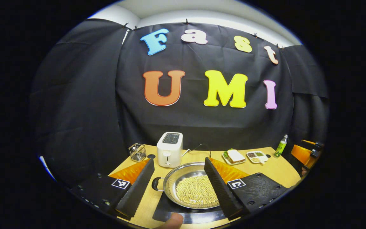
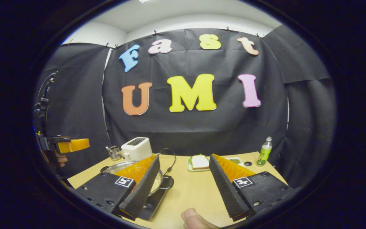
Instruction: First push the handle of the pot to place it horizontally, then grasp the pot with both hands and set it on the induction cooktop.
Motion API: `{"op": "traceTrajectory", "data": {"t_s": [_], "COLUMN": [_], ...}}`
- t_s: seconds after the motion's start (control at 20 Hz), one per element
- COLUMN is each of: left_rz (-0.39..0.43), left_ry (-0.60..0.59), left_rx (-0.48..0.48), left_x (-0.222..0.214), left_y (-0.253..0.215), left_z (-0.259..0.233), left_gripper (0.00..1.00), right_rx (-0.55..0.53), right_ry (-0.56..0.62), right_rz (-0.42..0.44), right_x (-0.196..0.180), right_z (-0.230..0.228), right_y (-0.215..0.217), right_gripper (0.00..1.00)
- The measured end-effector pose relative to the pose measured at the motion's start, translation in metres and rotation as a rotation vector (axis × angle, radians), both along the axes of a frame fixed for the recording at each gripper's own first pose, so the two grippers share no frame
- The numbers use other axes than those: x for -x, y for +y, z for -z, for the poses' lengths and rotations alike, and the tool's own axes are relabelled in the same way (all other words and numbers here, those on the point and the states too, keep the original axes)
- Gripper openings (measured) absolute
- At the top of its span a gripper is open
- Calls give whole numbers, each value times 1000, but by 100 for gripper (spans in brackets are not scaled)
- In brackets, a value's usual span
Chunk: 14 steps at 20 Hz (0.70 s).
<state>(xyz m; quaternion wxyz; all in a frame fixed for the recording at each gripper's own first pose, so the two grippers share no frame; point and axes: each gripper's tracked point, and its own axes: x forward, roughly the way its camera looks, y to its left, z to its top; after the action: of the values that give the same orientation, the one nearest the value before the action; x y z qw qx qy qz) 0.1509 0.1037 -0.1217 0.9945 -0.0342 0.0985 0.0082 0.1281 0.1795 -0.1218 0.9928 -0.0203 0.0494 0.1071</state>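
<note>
1. We see the wooden tabletop [image 1: 278, 170] spreading across the booth; in the right gripper view a broad bare stretch of it [image 2: 192, 190] lies between our two fingers.
2. The dark induction cooktop [image 1: 170, 211] lies flat at the near edge of the tabletop, and in the right gripper view its corner [image 2: 152, 203] shows behind the left finger.
3. The pot [image 1: 183, 173], a shallow metal pan filled with small pale beans, sits on the cooktop. Its dark side handle [image 1: 156, 183] points to the left in the left gripper view; in the right gripper view the pot [image 2: 114, 167] is mostly hidden and another dark handle [image 2: 167, 183] sticks out toward the middle of the tabletop.
4. Our left tongs [image 1: 183, 184] stand wide open, one finger on each side of the pot, holding nothing.
5. Our right tongs [image 2: 184, 183] are likewise spread apart and empty, above bare tabletop to the right of the pot.
6. A white toaster [image 1: 169, 149] stands just behind the pot, its cord looping to the right.
7. A plate with a sandwich [image 1: 233, 156] sits farther right, near the back.
8. A green bottle [image 1: 281, 146] stands upright at the far right edge.
9. A small wire basket [image 1: 137, 152] stands left of the toaster.
10. A small divided dish [image 1: 256, 156] lies between the sandwich and the bottle.
</note>
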Motion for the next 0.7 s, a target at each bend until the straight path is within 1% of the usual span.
{"op": "traceTrajectory", "data": {"t_s": [0.15, 0.3, 0.45, 0.6, 0.7], "left_rz": [38, 47, 72, 85, 91], "left_ry": [-74, -101, -121, -121, -142], "left_rx": [21, 10, -10, -28, -17], "left_x": [22, 45, 63, 84, 95], "left_y": [-33, -51, -70, -84, -91], "left_z": [-33, -57, -74, -84, -94], "left_gripper": [95, 95, 95, 95, 95], "right_rx": [-3, -6, -23, -28, -21], "right_ry": [-39, -57, -78, -81, -102], "right_rz": [59, 121, 170, 197, 217], "right_x": [22, 42, 62, 80, 90], "right_z": [-29, -57, -83, -98, -108], "right_y": [-35, -67, -102, -126, -143], "right_gripper": [98, 98, 98, 97, 96]}}
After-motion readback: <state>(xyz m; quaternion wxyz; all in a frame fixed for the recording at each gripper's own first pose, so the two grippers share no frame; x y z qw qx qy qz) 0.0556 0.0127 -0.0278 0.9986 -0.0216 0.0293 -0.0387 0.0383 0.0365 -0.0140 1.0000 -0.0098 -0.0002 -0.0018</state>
